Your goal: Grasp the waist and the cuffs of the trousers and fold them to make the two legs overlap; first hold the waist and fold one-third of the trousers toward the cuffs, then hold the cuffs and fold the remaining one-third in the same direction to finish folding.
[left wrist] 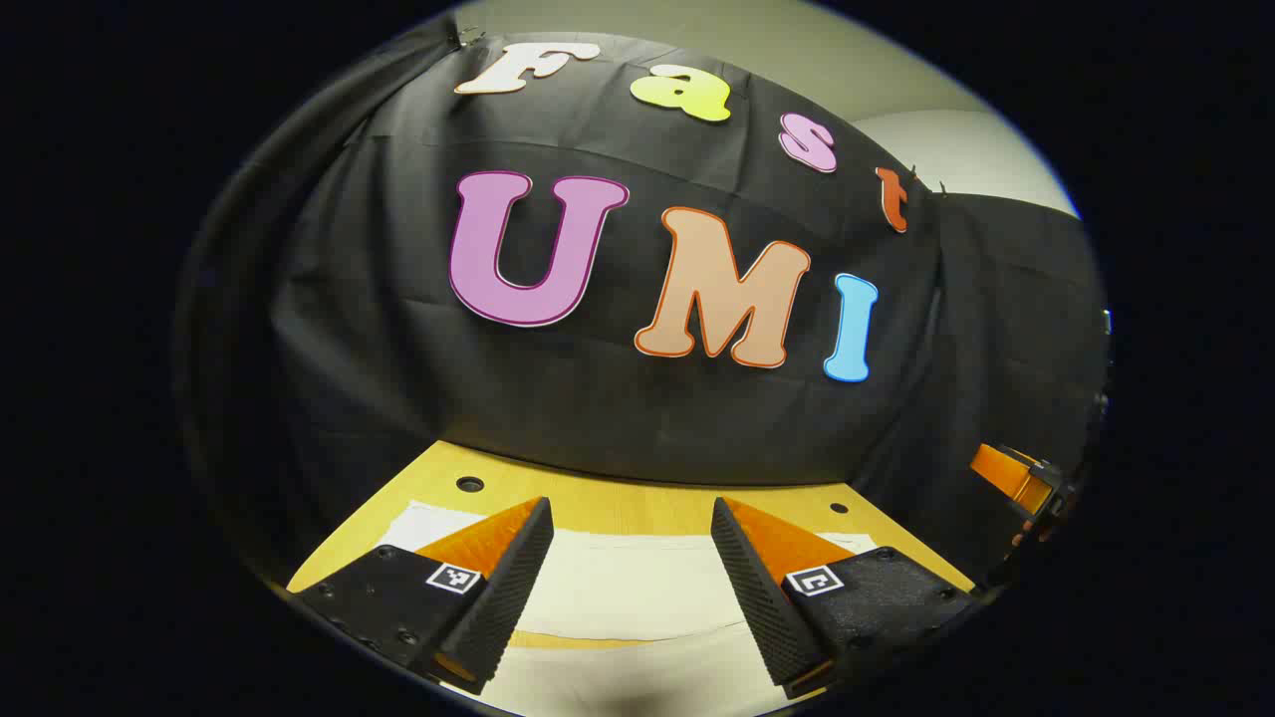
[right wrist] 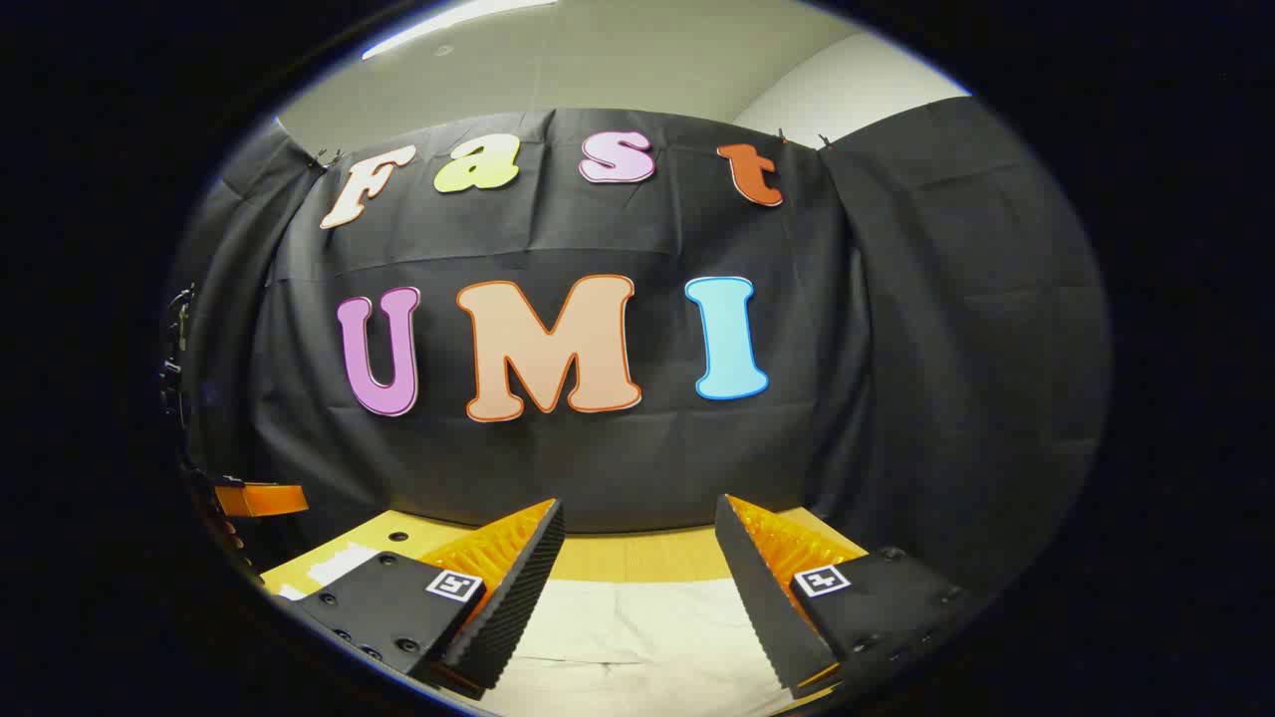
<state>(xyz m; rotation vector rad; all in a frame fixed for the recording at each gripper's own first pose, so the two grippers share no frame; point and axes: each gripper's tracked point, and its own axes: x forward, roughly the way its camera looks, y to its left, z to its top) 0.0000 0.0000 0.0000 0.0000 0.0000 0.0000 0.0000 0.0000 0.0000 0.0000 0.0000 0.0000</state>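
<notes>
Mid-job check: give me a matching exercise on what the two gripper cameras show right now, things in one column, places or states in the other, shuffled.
Things:
1. left gripper
2. right gripper
3. trousers
4. table

Places or states:
A. pale cloth lying flat, not gripped
B. wooden top with small round holes
C. open, above the pale cloth, the other gripper off to its right edge
D. open, above the pale cloth, the other gripper off to its left edge

Pairs: 1-C, 2-D, 3-A, 4-B

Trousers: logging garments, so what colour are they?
Cream, plain trousers; clearest in the left gripper view.
</notes>
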